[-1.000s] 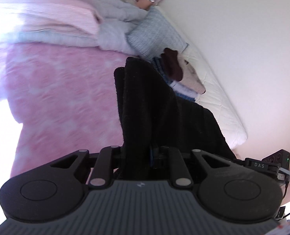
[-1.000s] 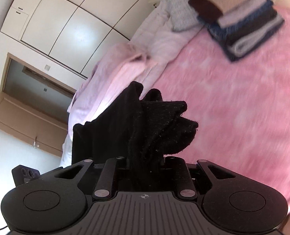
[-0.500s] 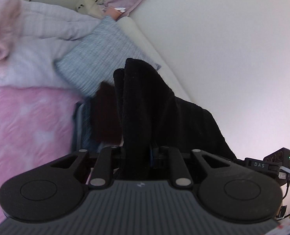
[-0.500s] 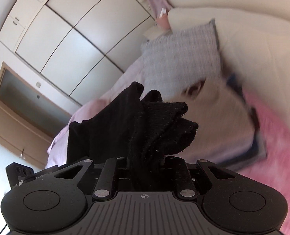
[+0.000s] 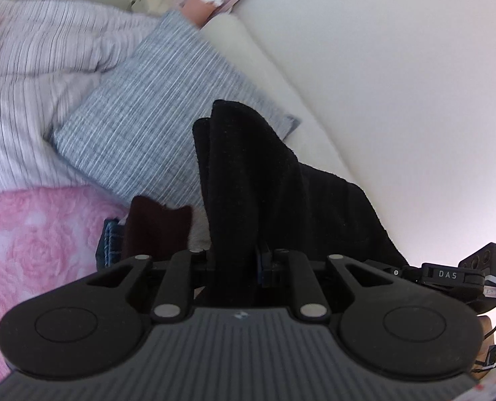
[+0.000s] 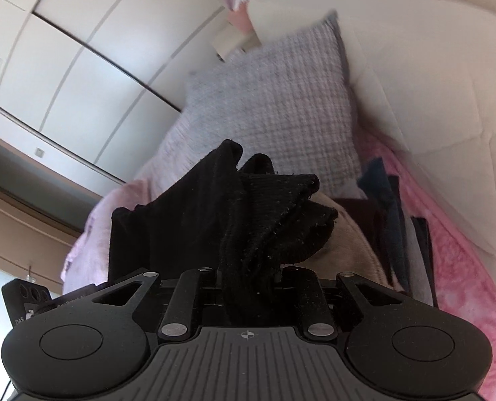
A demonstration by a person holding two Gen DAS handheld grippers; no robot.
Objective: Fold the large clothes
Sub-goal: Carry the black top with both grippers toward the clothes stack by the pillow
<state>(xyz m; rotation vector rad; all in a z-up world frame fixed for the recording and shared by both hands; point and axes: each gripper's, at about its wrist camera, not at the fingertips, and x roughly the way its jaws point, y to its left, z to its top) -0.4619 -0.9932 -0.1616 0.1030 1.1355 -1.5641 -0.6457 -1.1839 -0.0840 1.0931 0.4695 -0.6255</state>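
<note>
A folded black knit garment point(image 5: 248, 180) fills the middle of the left wrist view, and my left gripper point(image 5: 236, 267) is shut on one end of it. The other end point(image 6: 241, 220) bunches up in the right wrist view, where my right gripper point(image 6: 248, 287) is shut on it. Both hold it in the air just above a stack of folded clothes point(image 5: 154, 227) on the pink bedspread point(image 5: 30, 244). The stack's tan top piece point(image 6: 348, 250) lies directly under the black fabric. The garment hides the fingertips of both grippers.
A grey-blue patterned cushion point(image 5: 161, 110) lies just beyond the stack, against a striped pale duvet point(image 5: 23, 83). A white quilted mattress edge point(image 6: 448, 153) and a pale wall point(image 5: 398, 83) border the bed on the right. White wardrobe doors point(image 6: 64, 67) stand at the far side.
Both grippers have carried the black garment across the pink bedspread to the stack of folded clothes, which now lies directly beneath. Their hold on the fabric looks the same.
</note>
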